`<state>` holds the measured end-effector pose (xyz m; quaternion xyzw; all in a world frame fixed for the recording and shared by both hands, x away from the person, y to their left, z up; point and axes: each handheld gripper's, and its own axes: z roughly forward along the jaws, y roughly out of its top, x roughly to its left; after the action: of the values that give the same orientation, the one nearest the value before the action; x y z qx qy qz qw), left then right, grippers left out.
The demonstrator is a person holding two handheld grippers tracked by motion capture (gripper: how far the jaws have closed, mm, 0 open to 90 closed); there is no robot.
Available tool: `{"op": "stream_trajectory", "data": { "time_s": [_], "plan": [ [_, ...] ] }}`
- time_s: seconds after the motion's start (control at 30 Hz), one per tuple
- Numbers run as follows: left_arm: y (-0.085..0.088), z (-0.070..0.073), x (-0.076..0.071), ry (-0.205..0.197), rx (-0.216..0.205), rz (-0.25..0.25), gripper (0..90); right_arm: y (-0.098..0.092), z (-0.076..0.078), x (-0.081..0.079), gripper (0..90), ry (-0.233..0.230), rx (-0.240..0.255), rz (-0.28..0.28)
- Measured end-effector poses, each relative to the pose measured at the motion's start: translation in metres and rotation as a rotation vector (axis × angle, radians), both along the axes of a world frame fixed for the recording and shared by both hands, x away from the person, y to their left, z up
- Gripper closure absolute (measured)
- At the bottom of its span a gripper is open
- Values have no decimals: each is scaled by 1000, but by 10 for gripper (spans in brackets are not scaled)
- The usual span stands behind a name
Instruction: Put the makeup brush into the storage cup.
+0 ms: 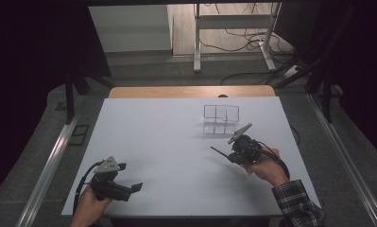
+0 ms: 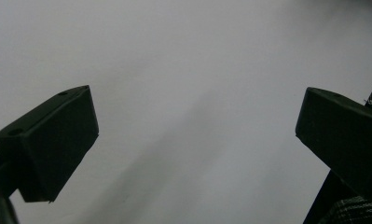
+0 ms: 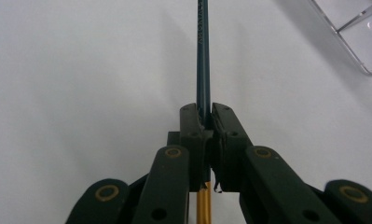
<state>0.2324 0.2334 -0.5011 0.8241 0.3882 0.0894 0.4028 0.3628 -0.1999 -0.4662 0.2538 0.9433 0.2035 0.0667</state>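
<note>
My right gripper (image 1: 235, 158) (image 3: 207, 115) is shut on a thin dark green pencil (image 1: 219, 152) (image 3: 203, 56) with a gold end. The pencil sticks out past the fingertips, low over the white table (image 1: 167, 142). A clear plastic organiser (image 1: 220, 119) (image 3: 356, 32) with several compartments stands just beyond that hand, apart from the pencil. At the table's near left corner, my left gripper (image 1: 131, 177) (image 2: 197, 126) is held wide open with nothing between its jaws and only bare white tabletop ahead of it.
The table's wooden far edge (image 1: 191, 91) borders a grey floor with a desk frame (image 1: 233, 33) and loose cables. Metal rails (image 1: 49, 165) run along both sides. A plaid sleeve (image 1: 297, 203) comes in at the bottom right.
</note>
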Motion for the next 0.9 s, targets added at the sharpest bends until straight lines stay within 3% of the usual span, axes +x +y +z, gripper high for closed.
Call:
{"op": "stream_trajectory", "data": {
  "time_s": [0.9],
  "plan": [
    [-42,4,22,-48,78,-114,0,18,3,-8,838,29,-6,73]
  ]
}}
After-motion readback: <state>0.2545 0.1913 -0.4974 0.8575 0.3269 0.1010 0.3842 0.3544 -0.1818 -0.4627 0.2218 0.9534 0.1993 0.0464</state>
